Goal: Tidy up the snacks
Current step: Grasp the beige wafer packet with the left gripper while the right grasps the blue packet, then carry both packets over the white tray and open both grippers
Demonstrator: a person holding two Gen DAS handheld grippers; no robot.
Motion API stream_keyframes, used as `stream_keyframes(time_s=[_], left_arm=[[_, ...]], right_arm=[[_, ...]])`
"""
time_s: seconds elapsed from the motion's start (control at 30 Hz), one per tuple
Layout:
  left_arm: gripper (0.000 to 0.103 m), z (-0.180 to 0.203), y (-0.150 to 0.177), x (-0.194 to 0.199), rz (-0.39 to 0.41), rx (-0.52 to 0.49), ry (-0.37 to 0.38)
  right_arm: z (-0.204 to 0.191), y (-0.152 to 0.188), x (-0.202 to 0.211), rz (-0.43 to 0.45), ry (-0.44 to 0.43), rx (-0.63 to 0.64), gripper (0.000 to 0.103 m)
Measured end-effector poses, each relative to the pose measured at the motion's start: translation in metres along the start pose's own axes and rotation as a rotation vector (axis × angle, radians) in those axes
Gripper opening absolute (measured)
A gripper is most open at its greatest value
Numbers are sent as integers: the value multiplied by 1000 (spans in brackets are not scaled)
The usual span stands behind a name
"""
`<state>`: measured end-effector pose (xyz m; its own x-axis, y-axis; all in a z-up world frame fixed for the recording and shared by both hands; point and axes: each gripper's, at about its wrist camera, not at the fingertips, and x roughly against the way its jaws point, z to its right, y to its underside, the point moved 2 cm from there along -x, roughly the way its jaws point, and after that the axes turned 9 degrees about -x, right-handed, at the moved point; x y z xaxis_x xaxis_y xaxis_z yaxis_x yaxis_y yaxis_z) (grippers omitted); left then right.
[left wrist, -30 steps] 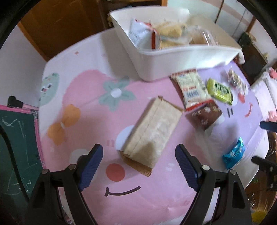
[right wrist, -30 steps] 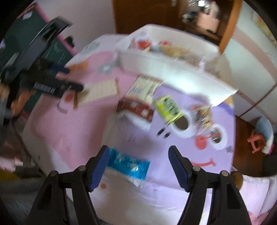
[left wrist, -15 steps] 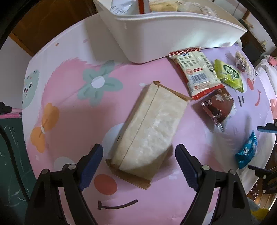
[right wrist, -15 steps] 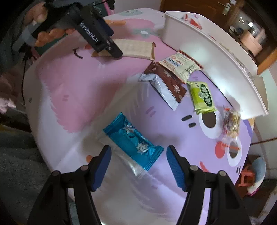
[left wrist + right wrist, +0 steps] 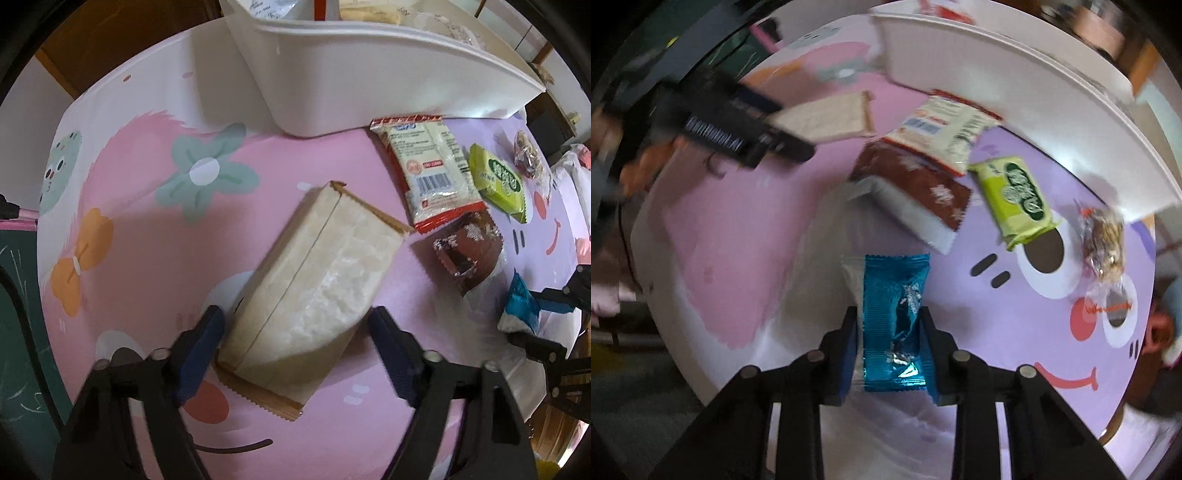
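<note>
A large beige packet lies slantwise on the pink side of the tablecloth. Its near end sits between the blue pads of my left gripper, whose jaws are closing and stand right at its sides without squeezing it. My right gripper is closing too, and its pads press both sides of a crinkled blue packet near the table's front edge. That blue packet also shows at the right edge of the left wrist view. The white bin with several snacks in it stands at the back.
Between the bin and the grippers lie a red-and-white packet, a green packet, a brown packet and a clear-wrapped nut snack. A hand holds the left tool. A green chalkboard stands beyond the table's left edge.
Both grippers have sunk toward the table. The left jaws narrowed around the beige packet's near end. The right jaws came in onto the blue packet, which now lies lengthwise between them.
</note>
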<state>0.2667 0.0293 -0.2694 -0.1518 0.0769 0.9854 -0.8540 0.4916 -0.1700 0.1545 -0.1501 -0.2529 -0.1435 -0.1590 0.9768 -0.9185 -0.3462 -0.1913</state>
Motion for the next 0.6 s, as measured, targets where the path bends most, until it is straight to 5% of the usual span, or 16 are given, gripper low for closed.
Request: stream_keyframes(time_s=[0.27,0.6], left_arm=[[57,5,-1,6,12,54,-15],[57,13,32,32,39,218,53]], right_arm=[[20,-10,4,12,-31,-182,29],[28,1,50,66,-103,-261,29]])
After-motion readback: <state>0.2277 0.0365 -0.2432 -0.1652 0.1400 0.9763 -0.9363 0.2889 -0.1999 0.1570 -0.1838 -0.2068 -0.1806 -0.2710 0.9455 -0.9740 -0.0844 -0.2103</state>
